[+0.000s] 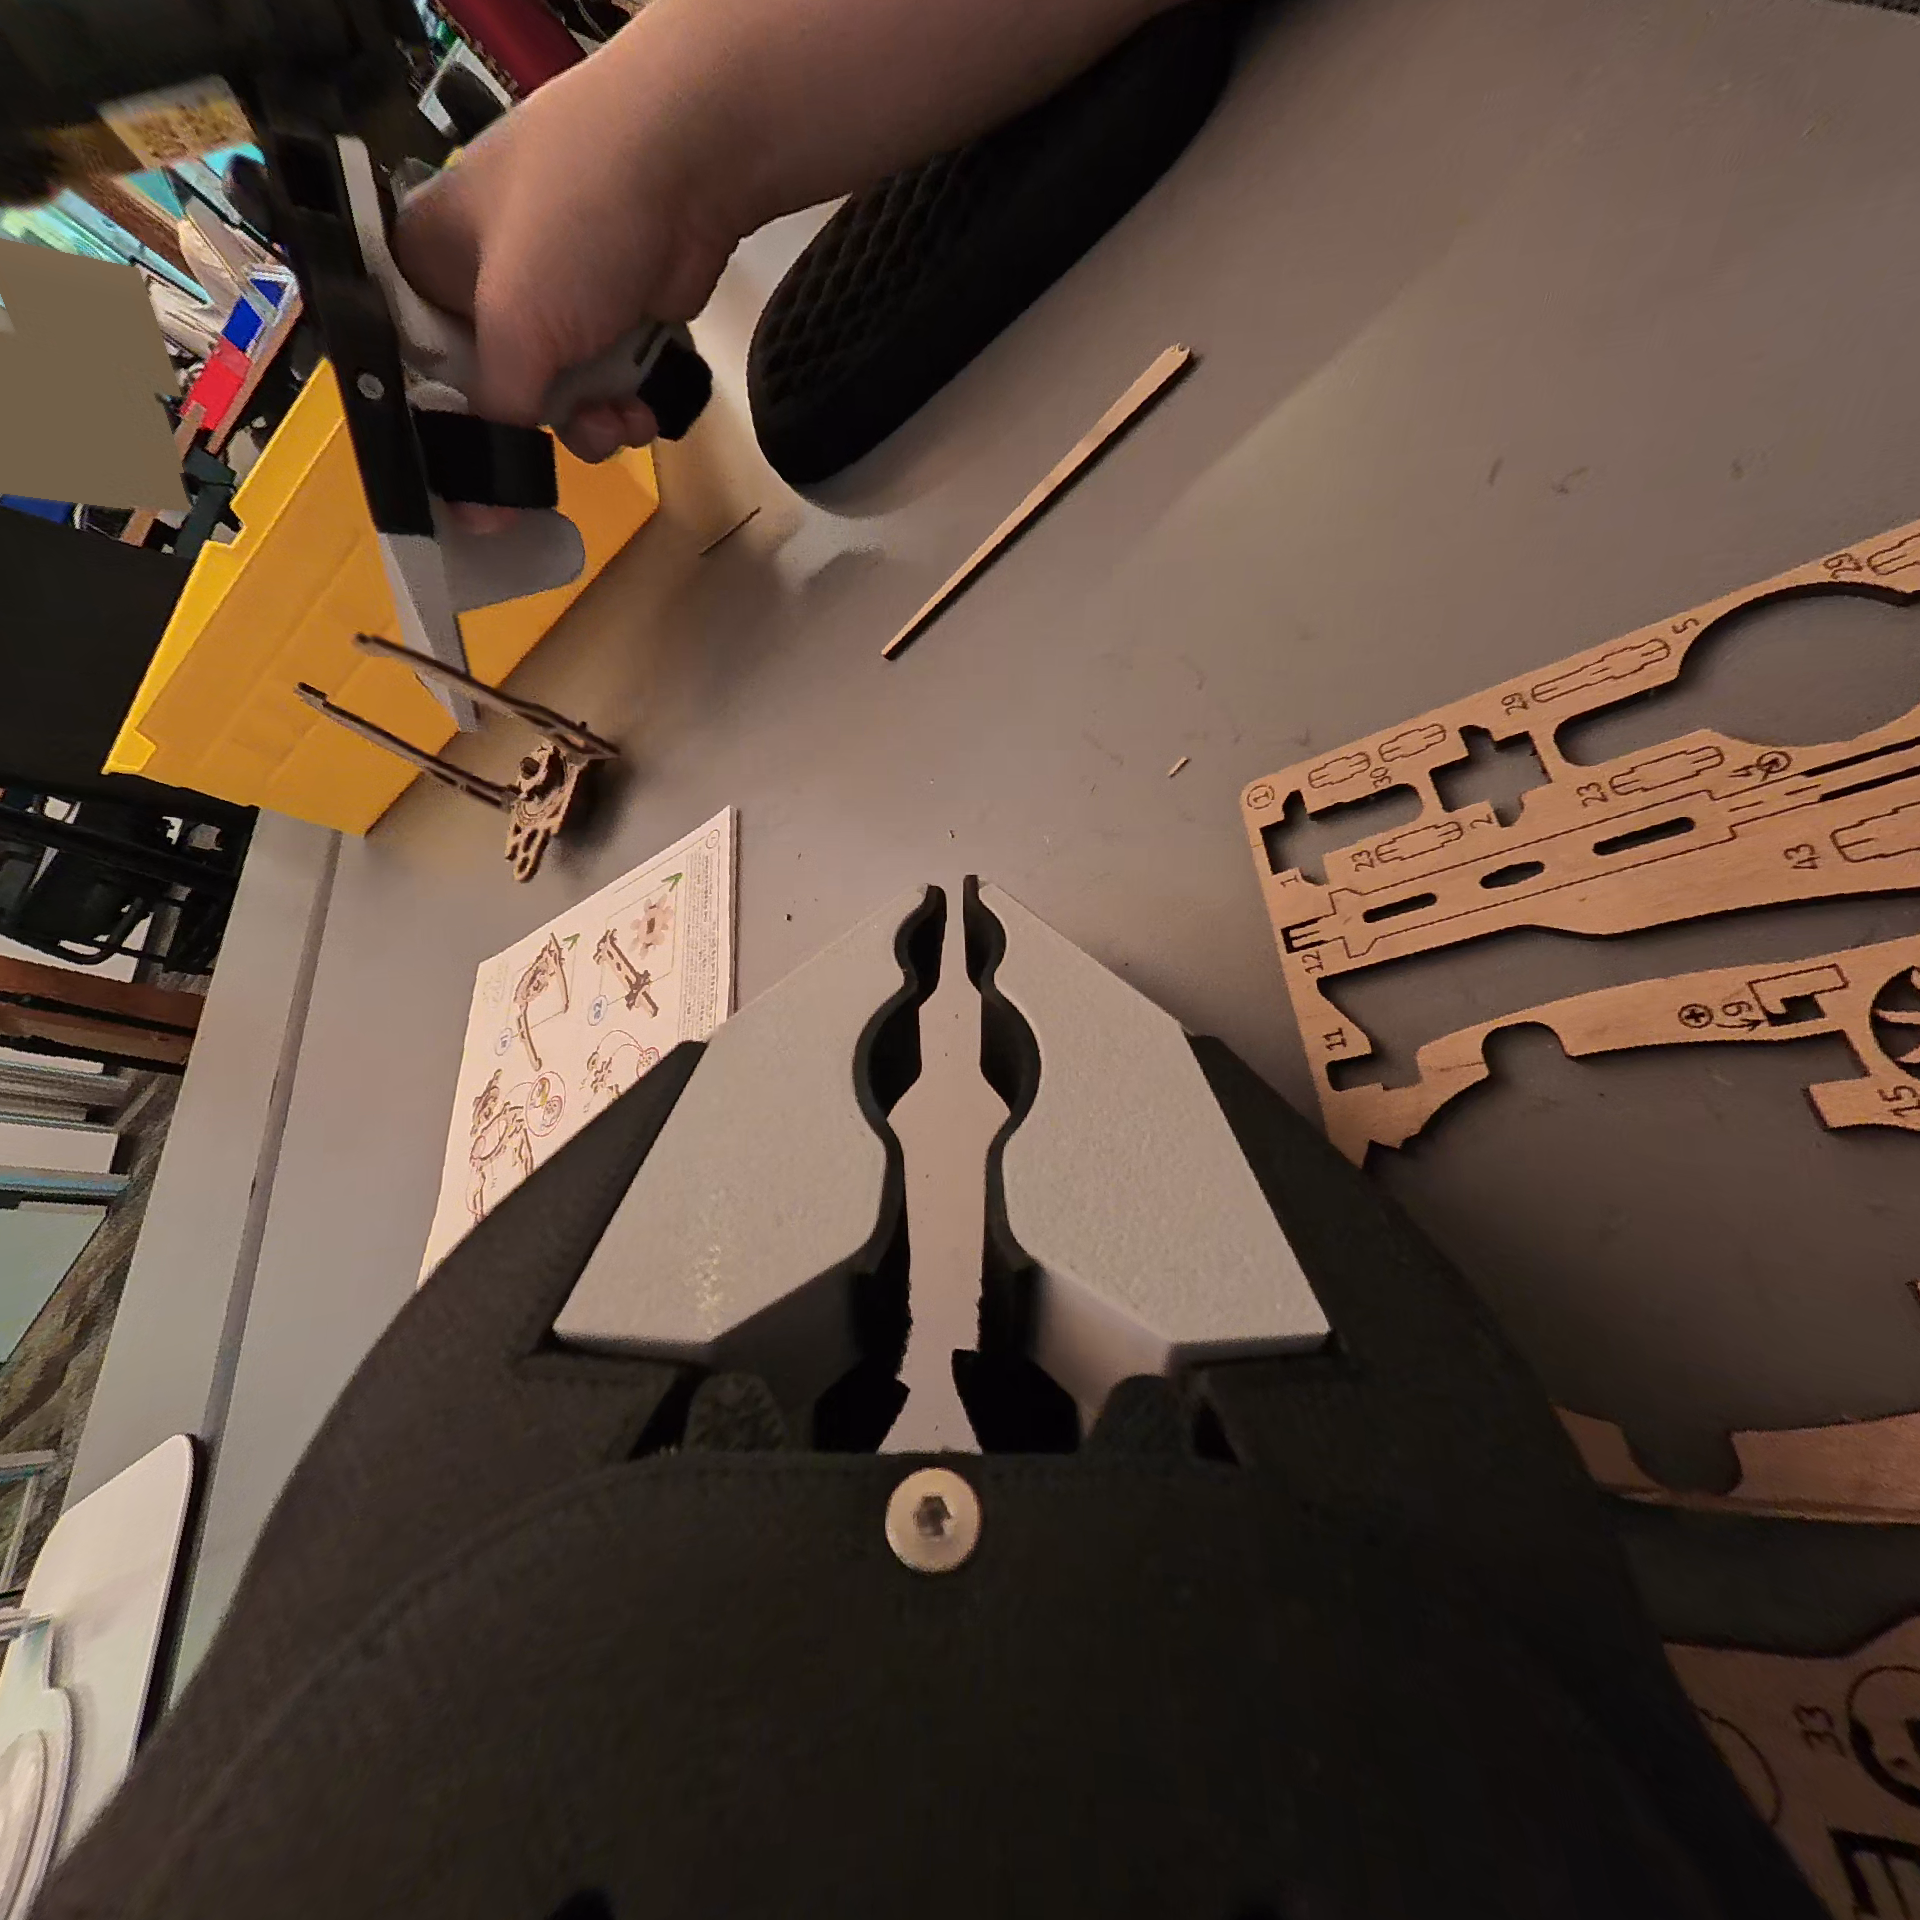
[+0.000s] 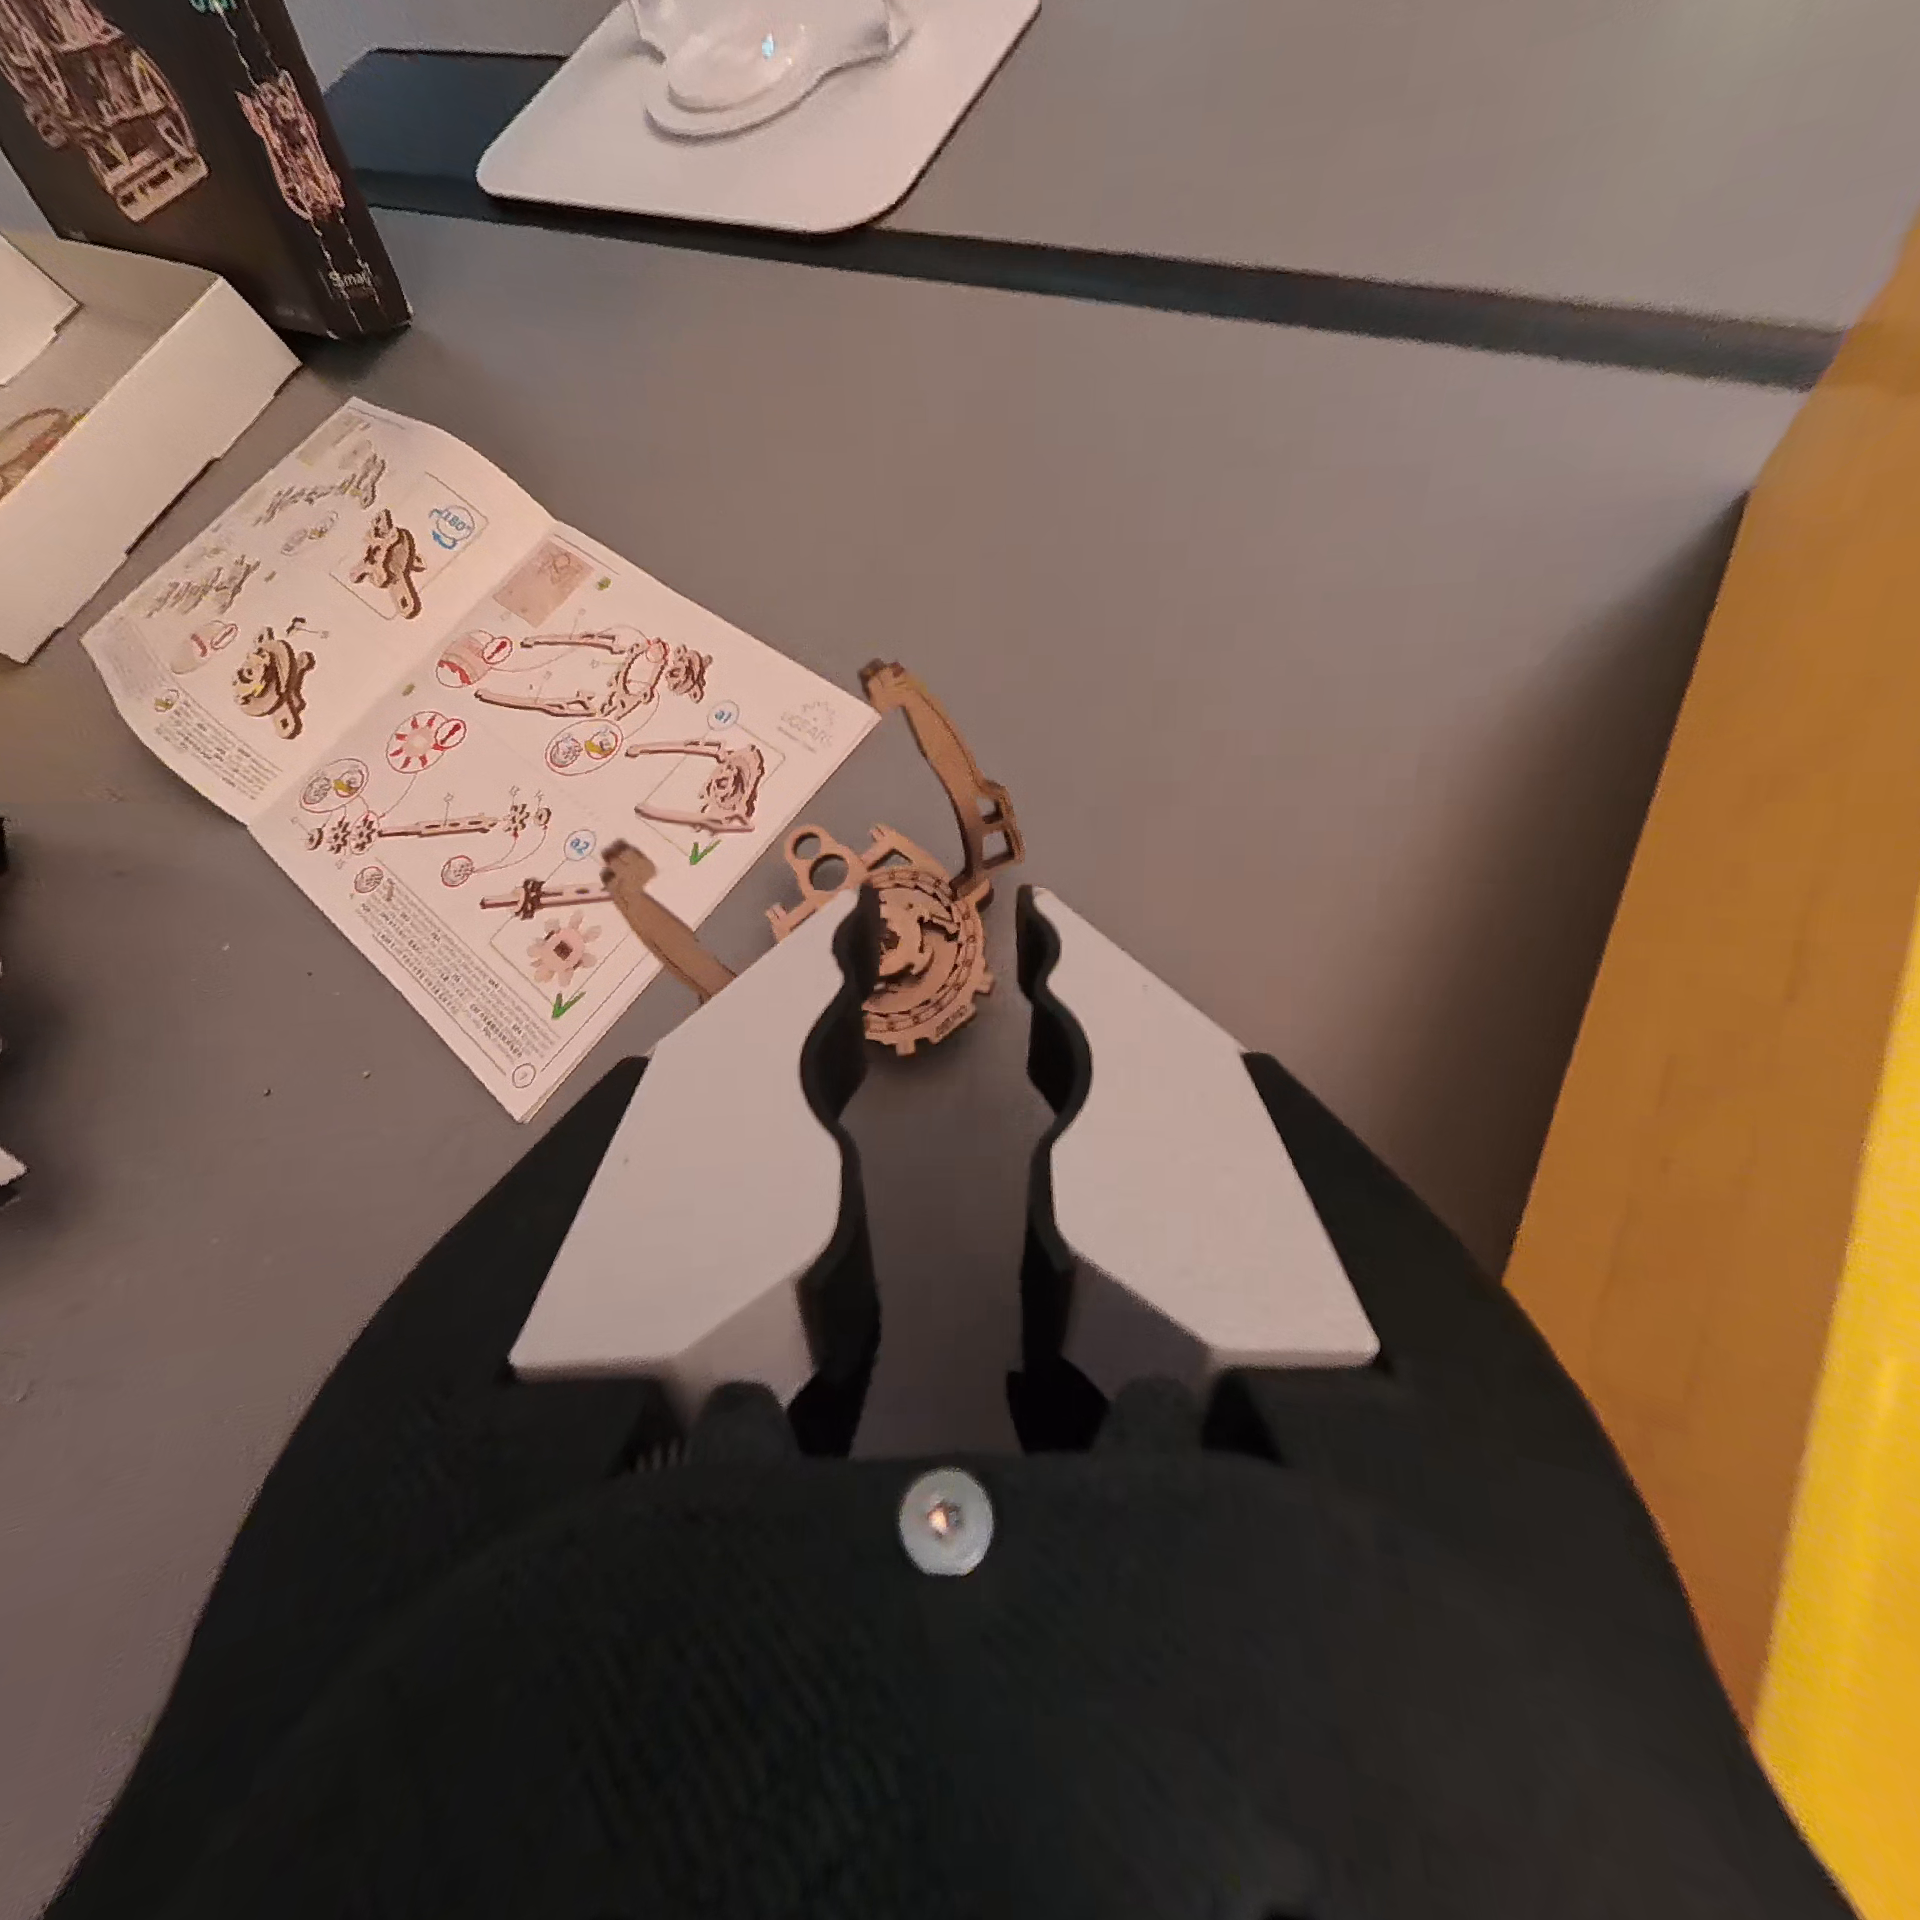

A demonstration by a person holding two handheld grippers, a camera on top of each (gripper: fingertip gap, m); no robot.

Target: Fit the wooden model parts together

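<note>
A partly built wooden model (image 2: 925,966), a gear disc with two long curved arms, lies on the grey table (image 2: 1247,623). My right gripper (image 2: 940,904) is open and low over it; the disc sits between the fingertips, close to the left finger (image 2: 727,1091). The left wrist view shows the model (image 1: 540,790) at far left, with the right gripper (image 1: 457,686) held by a hand above it. My left gripper (image 1: 954,894) is shut and empty, hovering over bare table. A wooden parts sheet (image 1: 1558,894) with cut-outs lies to its right.
A yellow bin (image 2: 1766,935) stands close on the right of the model. An instruction sheet (image 2: 468,748) lies to its left, with a black box (image 2: 208,156) and a white box (image 2: 135,416) beyond. A thin wooden stick (image 1: 1039,499) and a black mesh object (image 1: 935,260) lie farther off. Left tips to right tips: about 25 cm.
</note>
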